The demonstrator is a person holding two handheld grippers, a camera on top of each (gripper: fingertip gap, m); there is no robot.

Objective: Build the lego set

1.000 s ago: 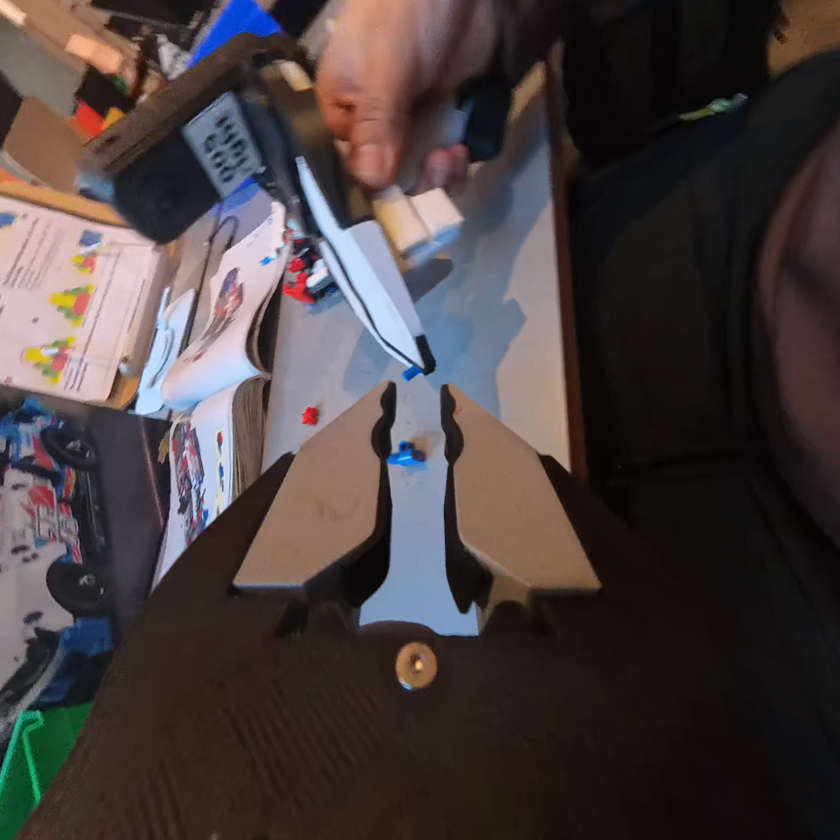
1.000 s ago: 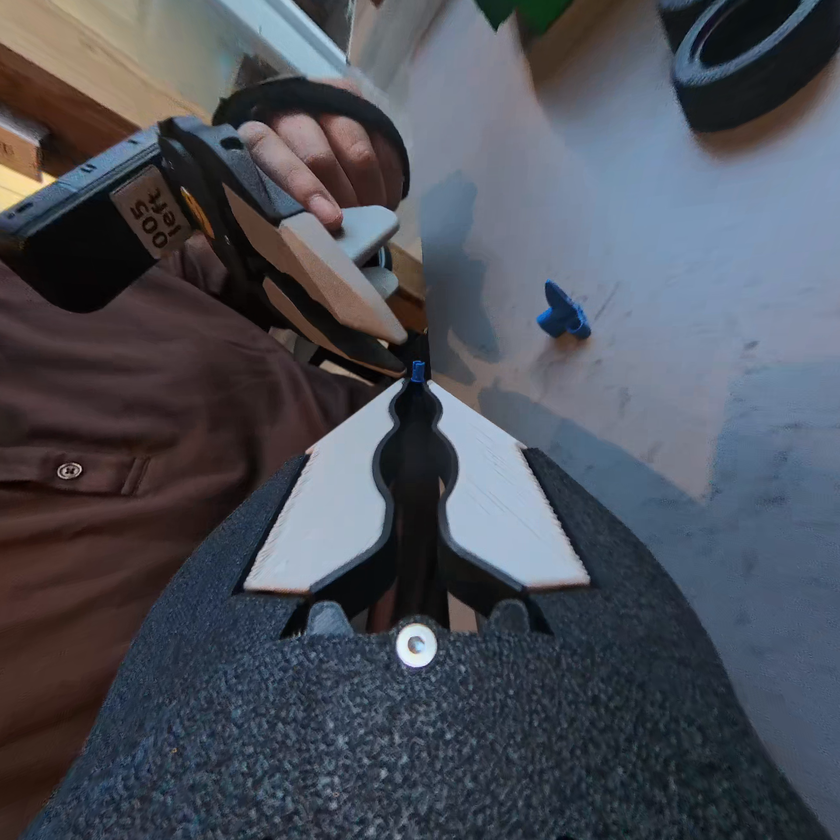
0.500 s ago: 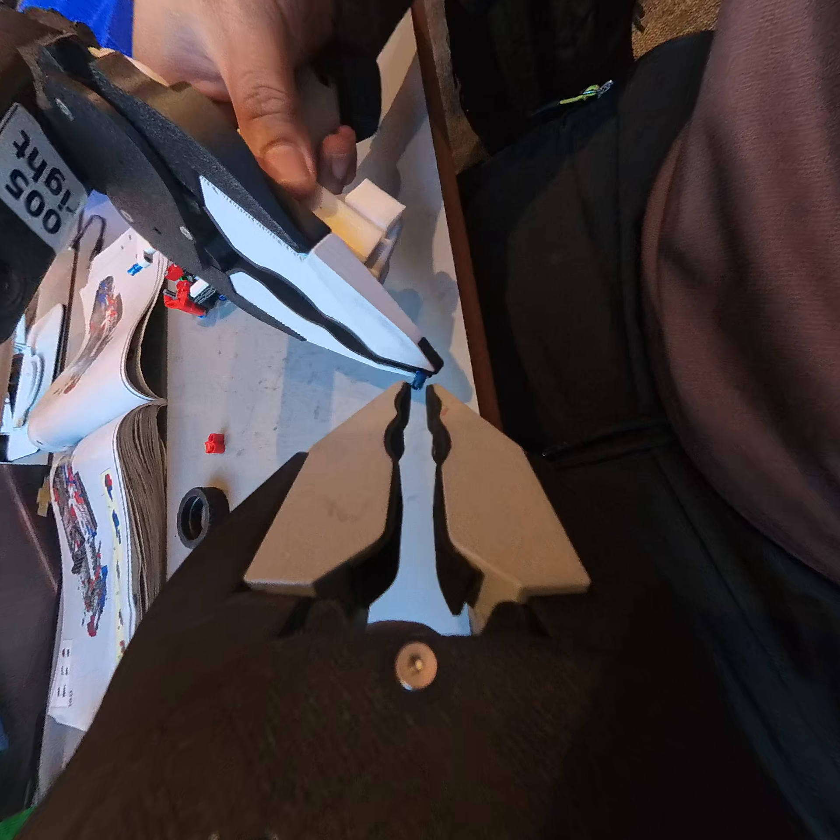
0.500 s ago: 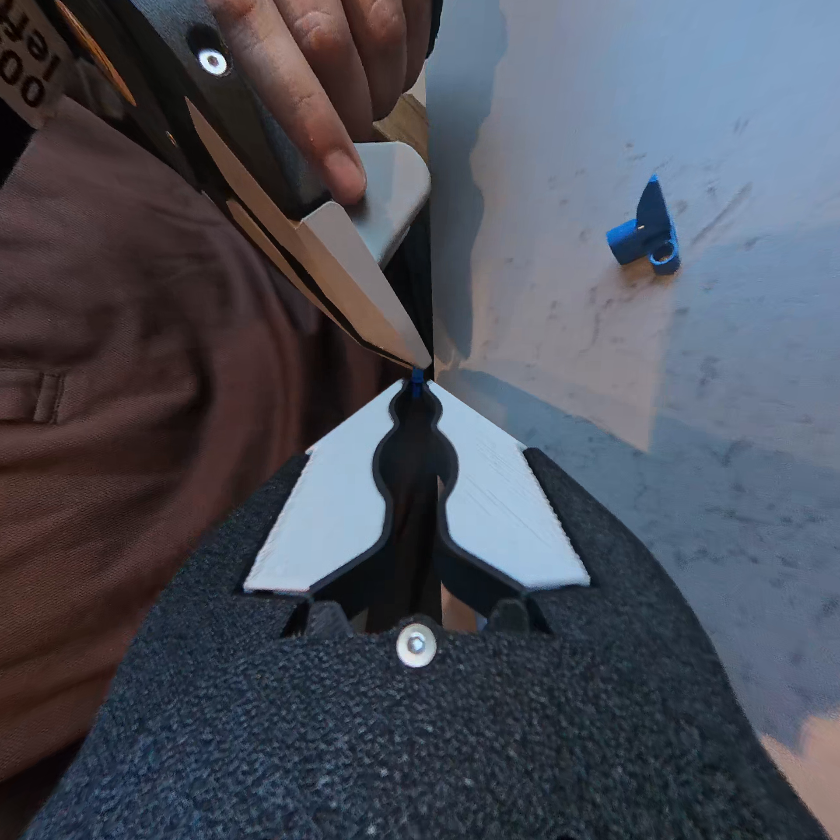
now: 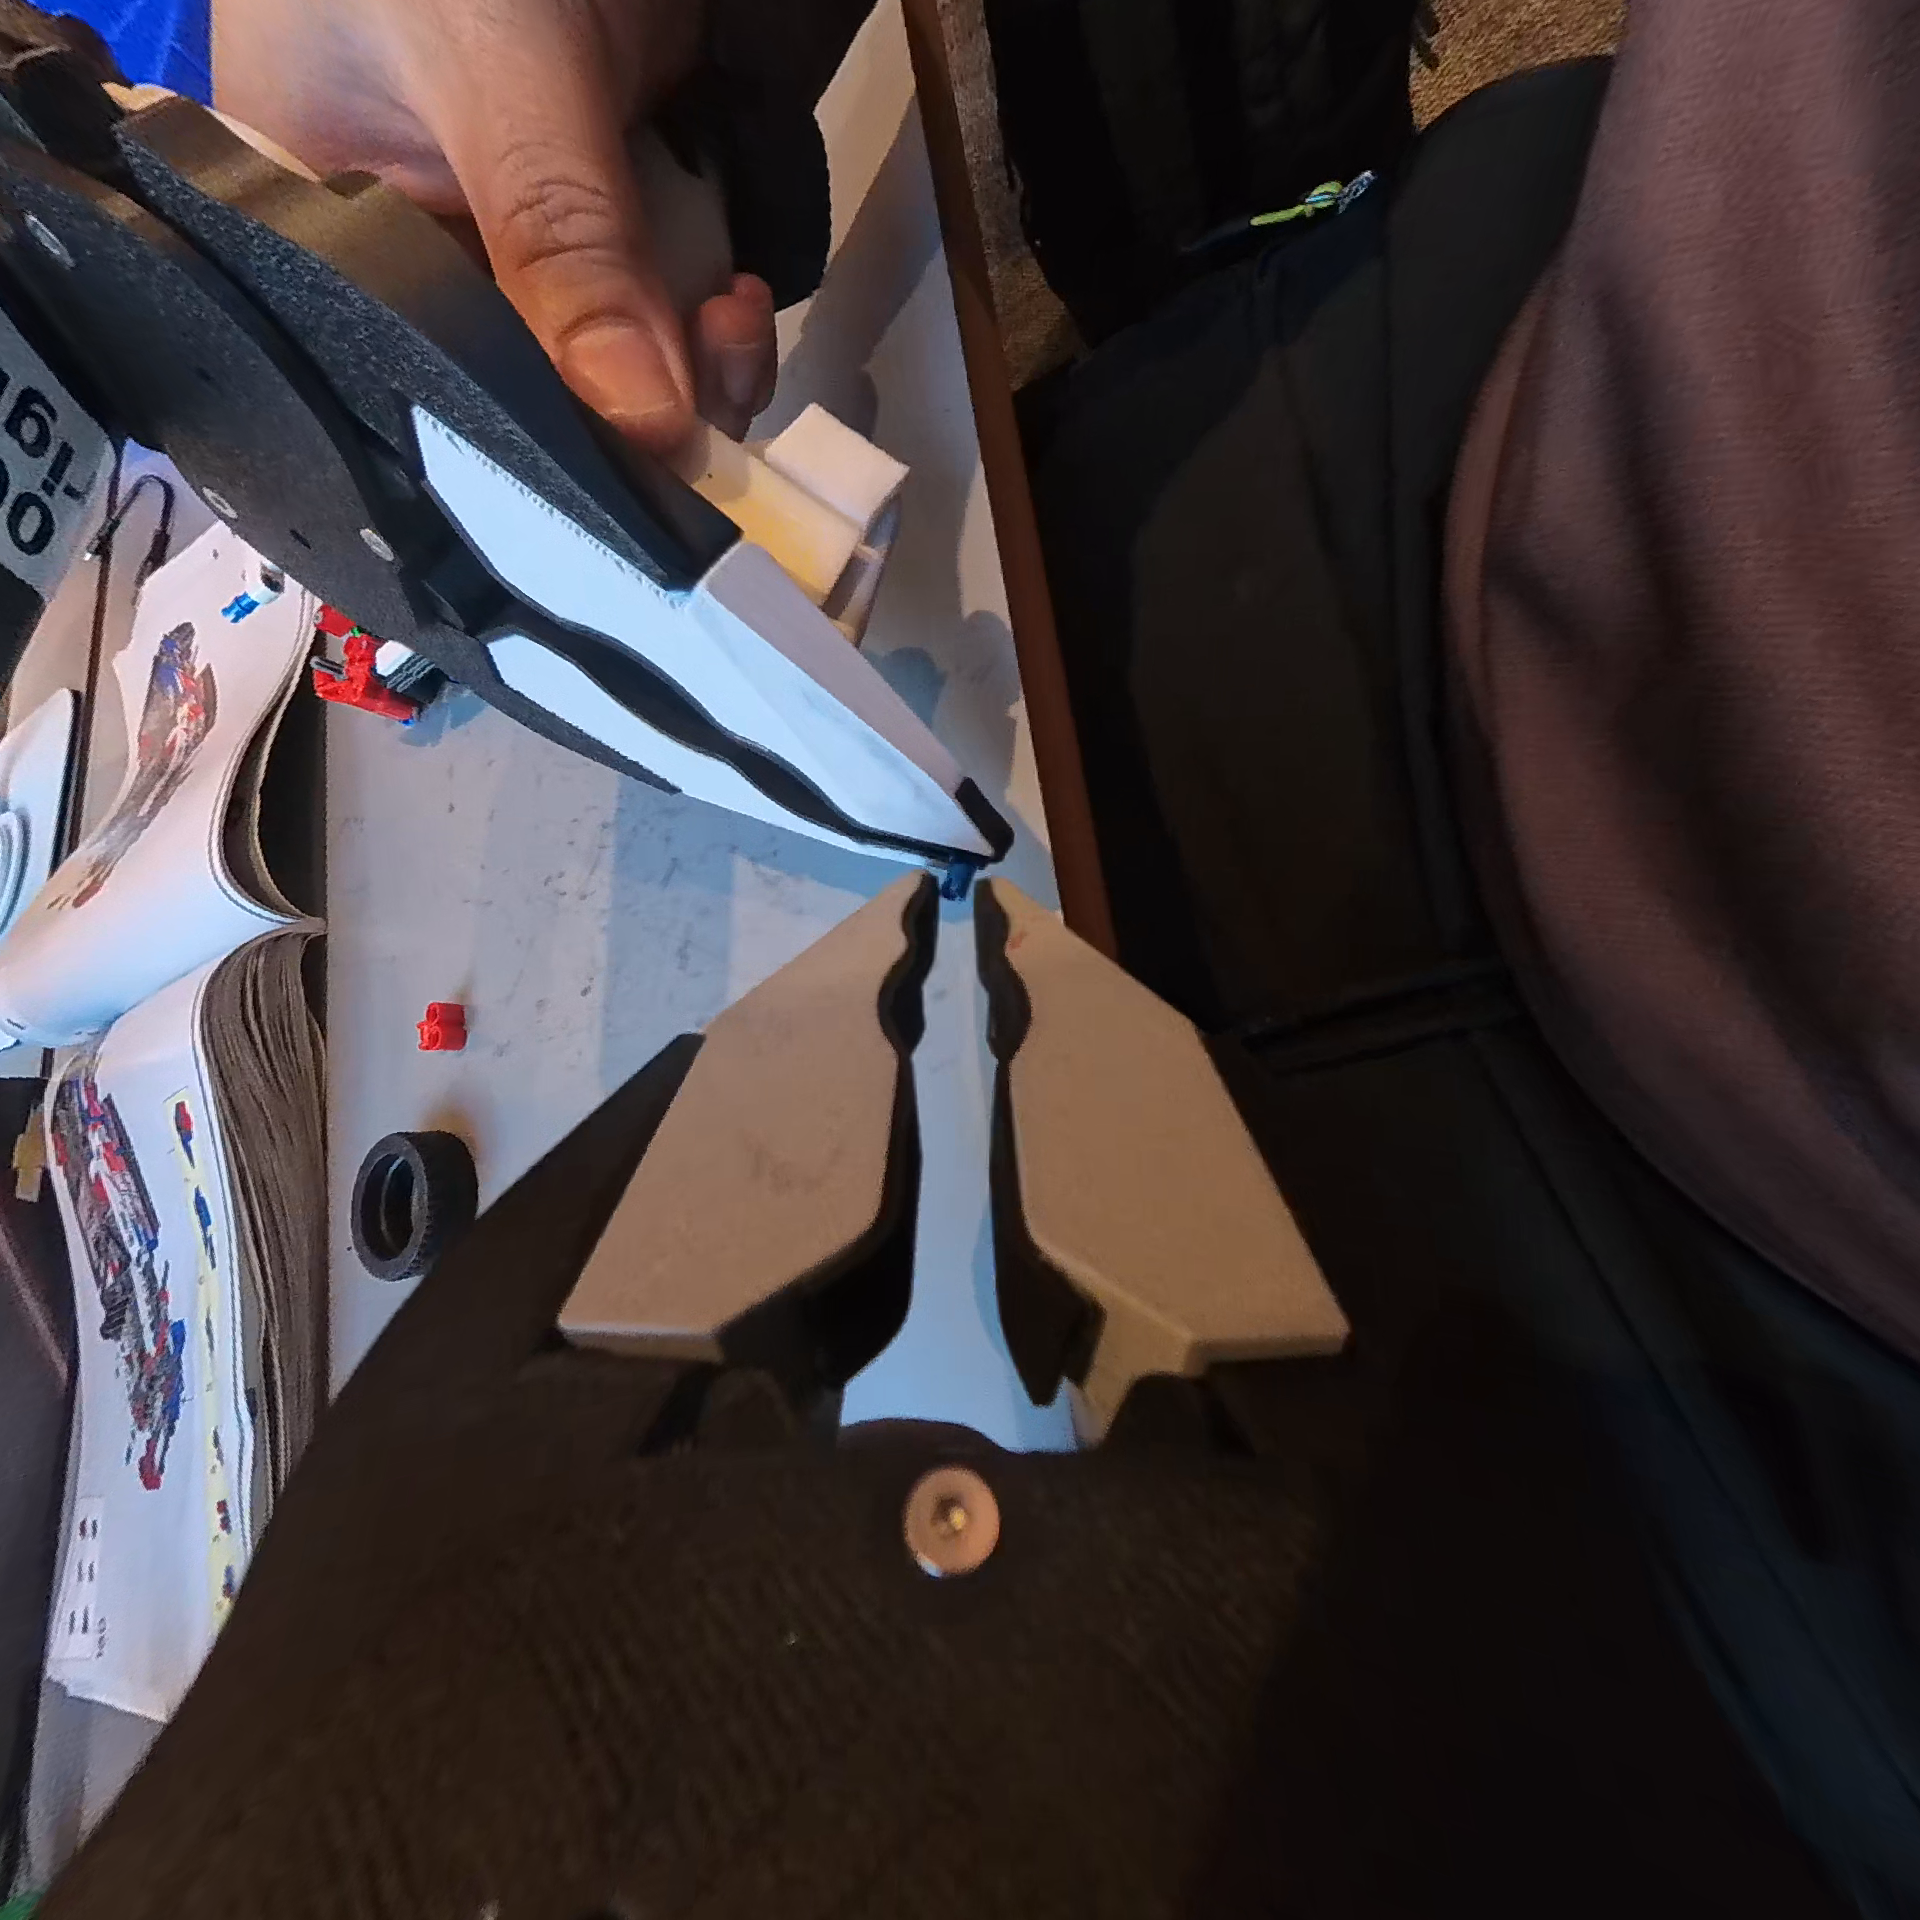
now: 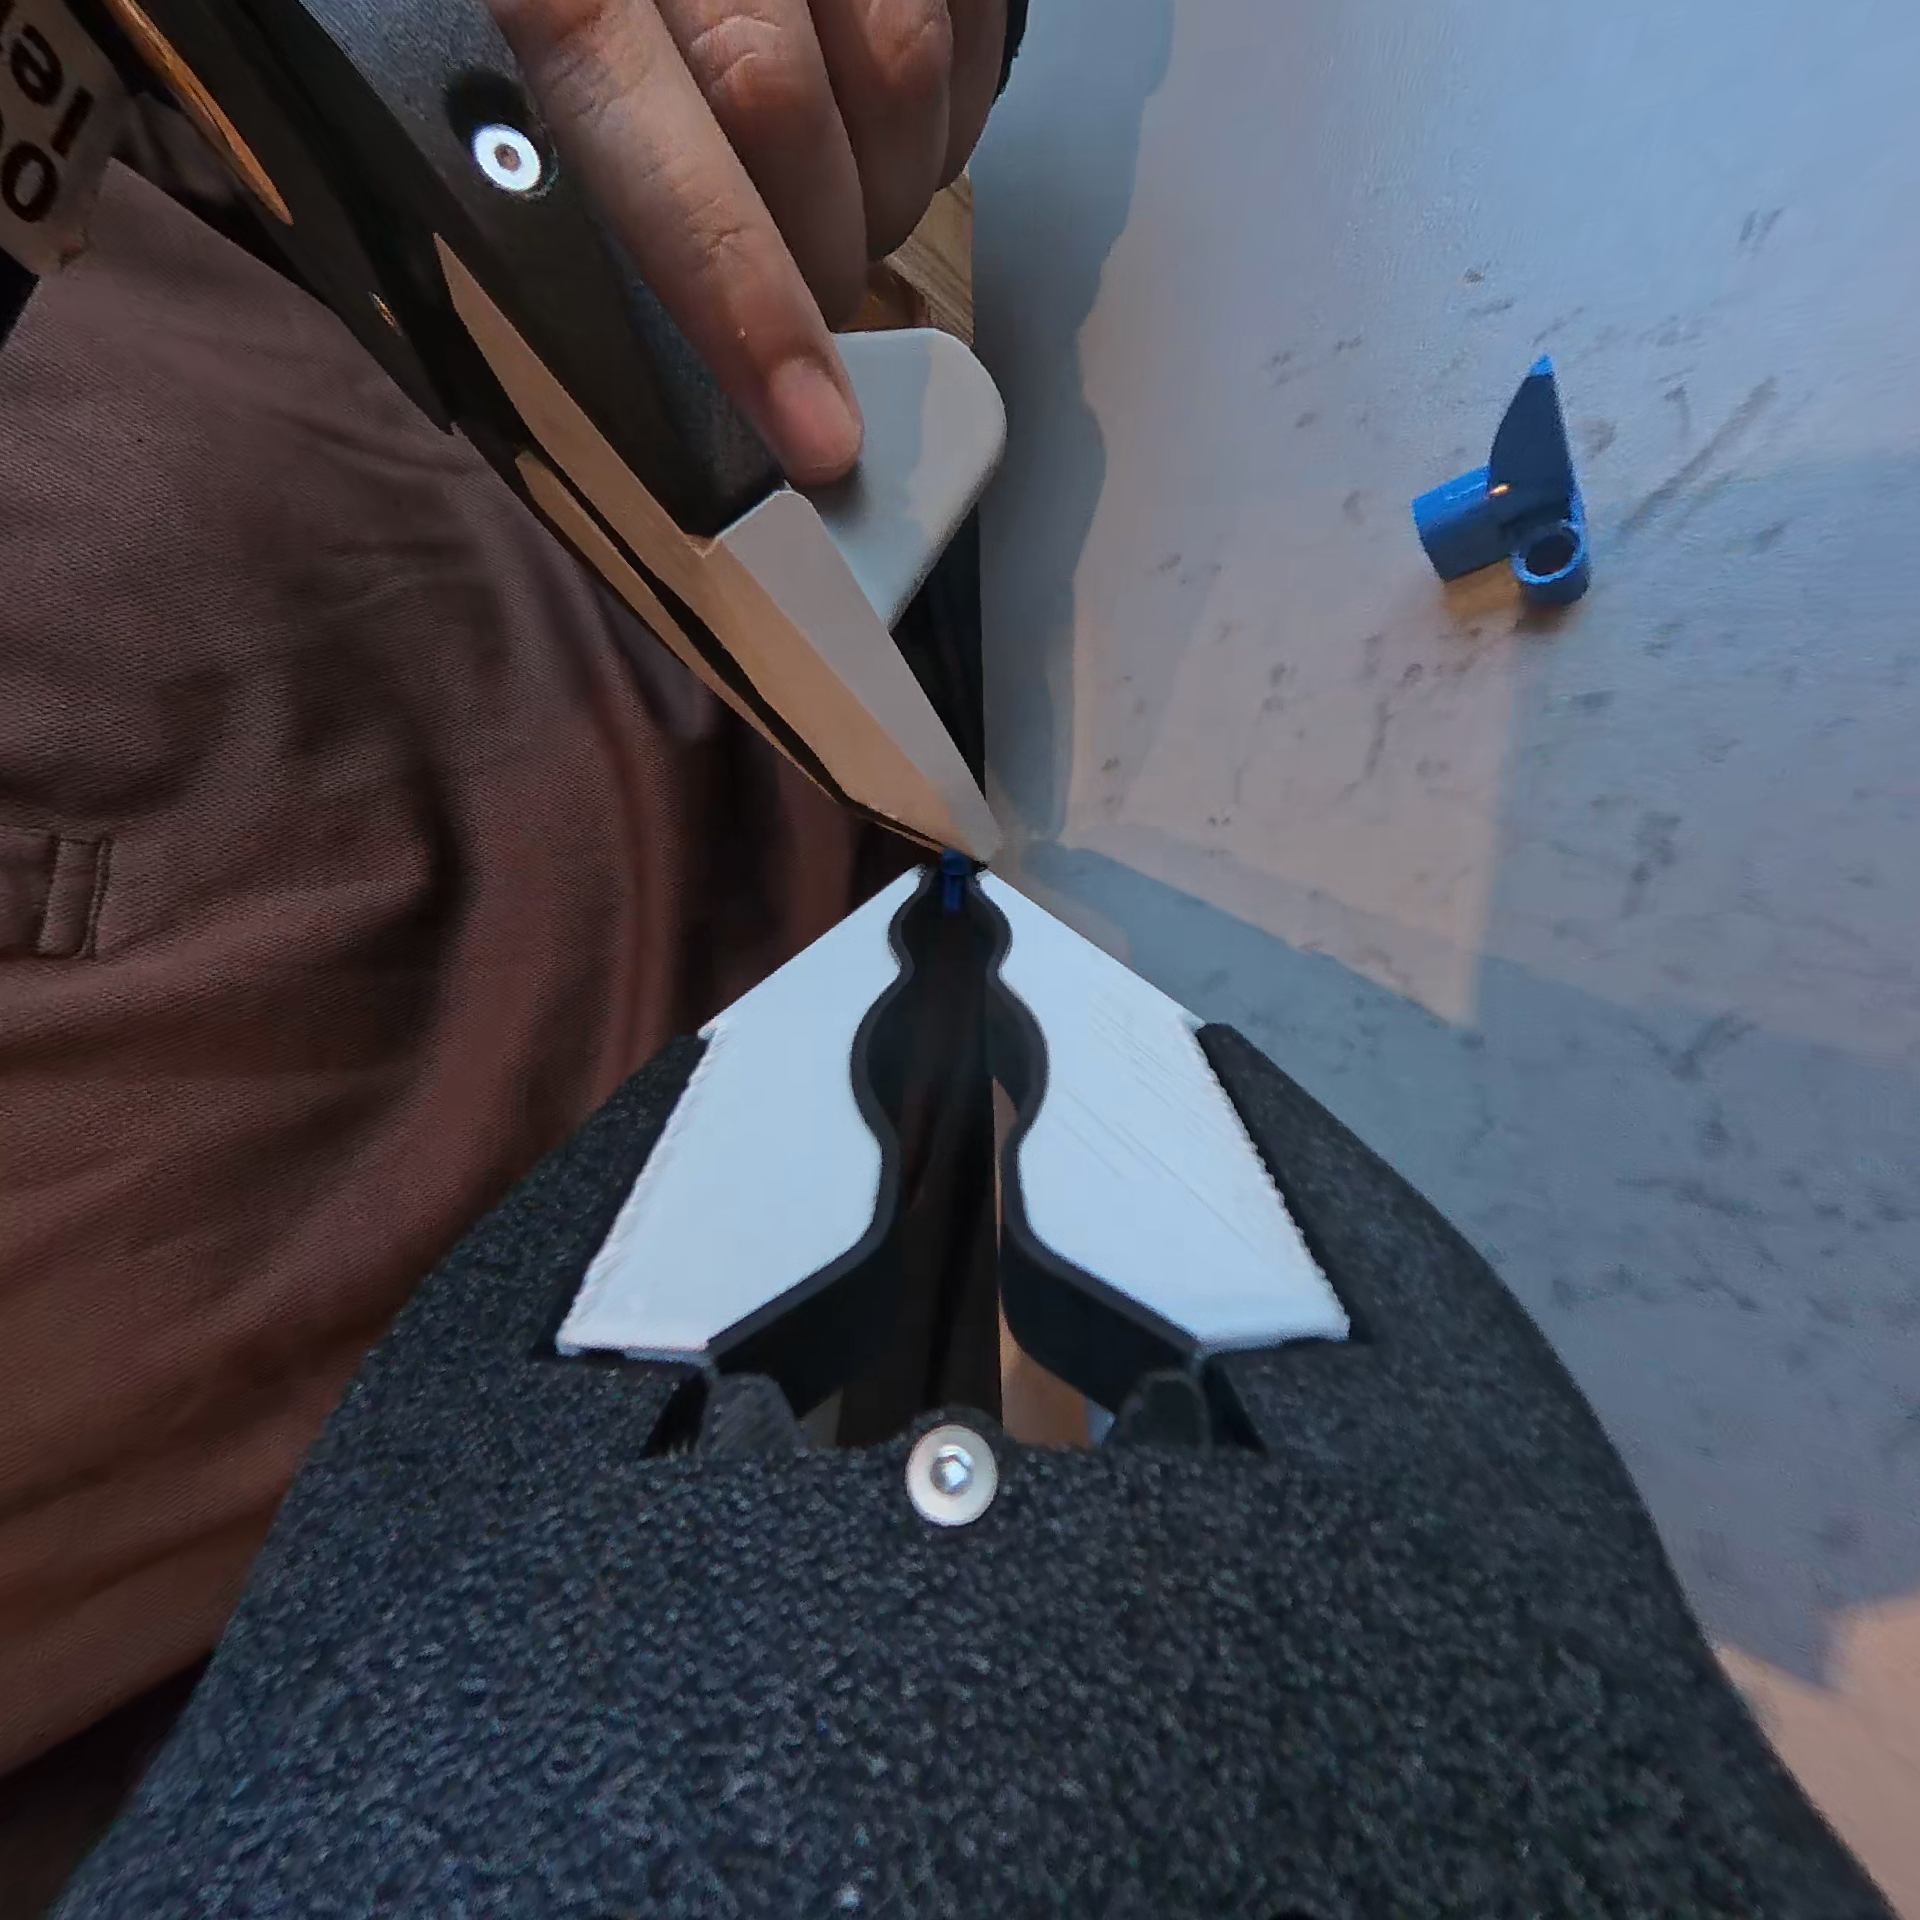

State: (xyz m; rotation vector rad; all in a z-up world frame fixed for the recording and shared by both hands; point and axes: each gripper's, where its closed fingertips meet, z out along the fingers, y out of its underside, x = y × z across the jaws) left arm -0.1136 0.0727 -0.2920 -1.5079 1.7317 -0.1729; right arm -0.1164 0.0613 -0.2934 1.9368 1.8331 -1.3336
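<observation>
At the left edge of the left wrist view lies an open booklet (image 5: 156, 1039) with thick page stacks, part of it off the white table (image 5: 582, 883). Right of the booklet, a red-and-white build (image 5: 369, 681) sits half hidden behind the right gripper (image 5: 961, 847). Below it a small red piece (image 5: 440, 1029) lies alone on the table, and nearer the camera a black tyre (image 5: 410, 1205) lies on its side just beside the booklet. The right gripper, held by a hand (image 5: 499, 156), slants down from the upper left, its tips clenched on a tiny blue pin (image 5: 956, 881). The pin hangs right at the tips of the left gripper (image 5: 954, 902), whose jaws stand a little apart with nothing between them; whether the pin touches them I cannot tell. Farther right runs the table's brown edge, then dark clothing.

In the right wrist view, a brown shirt (image 6: 260, 727) fills the left. The left gripper (image 6: 982, 831) comes down from the upper left under a hand (image 6: 748, 187), its tips meeting those of the right gripper (image 6: 951, 878), which pinches the pin (image 6: 950, 883). Well to the right, a blue connector (image 6: 1507, 520) lies on the table (image 6: 1455, 935).
</observation>
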